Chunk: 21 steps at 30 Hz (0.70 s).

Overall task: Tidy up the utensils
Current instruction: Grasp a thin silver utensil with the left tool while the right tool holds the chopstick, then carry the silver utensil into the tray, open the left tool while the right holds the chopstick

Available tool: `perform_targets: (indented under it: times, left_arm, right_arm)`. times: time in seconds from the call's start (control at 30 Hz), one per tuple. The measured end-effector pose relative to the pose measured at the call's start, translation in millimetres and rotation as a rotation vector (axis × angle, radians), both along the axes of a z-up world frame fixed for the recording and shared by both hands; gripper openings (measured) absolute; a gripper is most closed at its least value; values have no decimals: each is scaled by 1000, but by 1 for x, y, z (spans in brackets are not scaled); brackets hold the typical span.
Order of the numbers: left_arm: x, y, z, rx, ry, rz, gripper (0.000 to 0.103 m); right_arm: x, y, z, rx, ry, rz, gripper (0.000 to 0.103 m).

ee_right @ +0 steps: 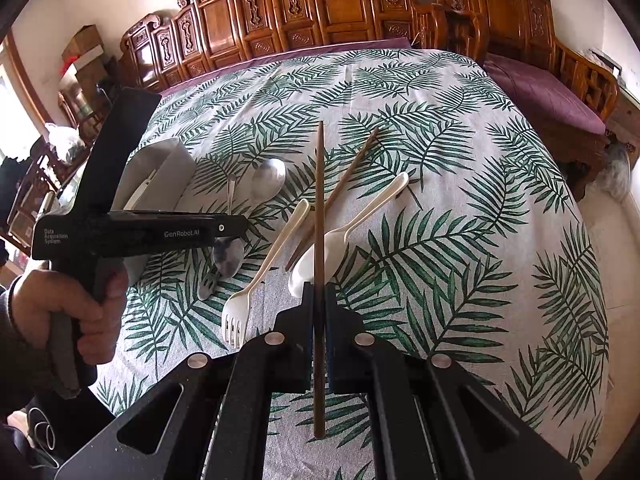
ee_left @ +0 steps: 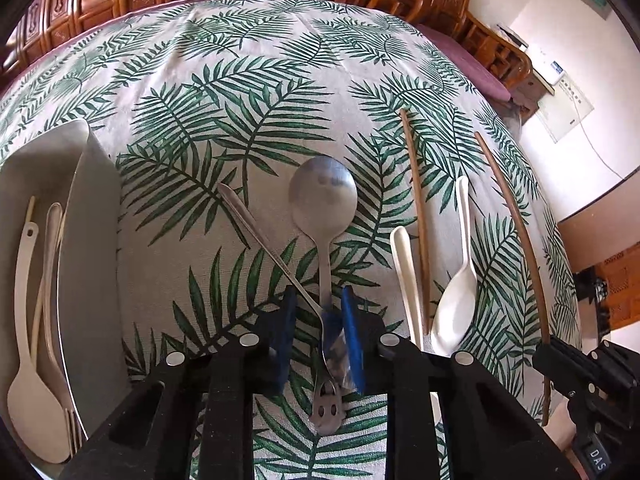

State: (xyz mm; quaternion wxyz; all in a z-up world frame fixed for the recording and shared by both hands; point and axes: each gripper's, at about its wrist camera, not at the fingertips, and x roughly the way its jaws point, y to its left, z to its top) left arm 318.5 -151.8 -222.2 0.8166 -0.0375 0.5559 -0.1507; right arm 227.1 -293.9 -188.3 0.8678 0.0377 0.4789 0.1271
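My left gripper (ee_left: pixel 320 308) points down at two crossed metal pieces: a large metal spoon (ee_left: pixel 323 196) and a thin metal spoon handle (ee_left: pixel 256 232). Its blue pads stand narrowly apart around both handles, and cloth shows between the left pad and the large spoon. My right gripper (ee_right: pixel 319 292) is shut on a brown chopstick (ee_right: pixel 319 200), lifted off the table. The second chopstick (ee_right: pixel 340 192), a white spoon (ee_right: pixel 372 208) and a white fork (ee_right: pixel 256 276) lie on the cloth. A grey tray (ee_left: pixel 92 260) at the left holds a white spoon (ee_left: pixel 28 380) and other pale utensils.
A leaf-print tablecloth (ee_right: pixel 460 240) covers the table, which drops away at the right edge. Carved wooden seats (ee_right: pixel 320 8) with a purple cushion (ee_right: pixel 540 92) stand behind. A person's hand (ee_right: pixel 80 304) grips the left gripper's handle at the lower left of the right wrist view.
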Motion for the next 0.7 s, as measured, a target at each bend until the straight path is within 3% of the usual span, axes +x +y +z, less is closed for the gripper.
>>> perform_targets:
  times: [0.1,0.23,0.7]
  left_arm:
    - [-2,0,0,-19,7,-1,9]
    - [-4,4,5,-12,-10,14,3]
    - [-28,19,38,26,-94,-11,3]
  right_arm:
    - [0,0,0,-2,0,2,6]
    - [1,0,0,-5,3,-1,6]
    - [0,2,0,-8,-1,3,6]
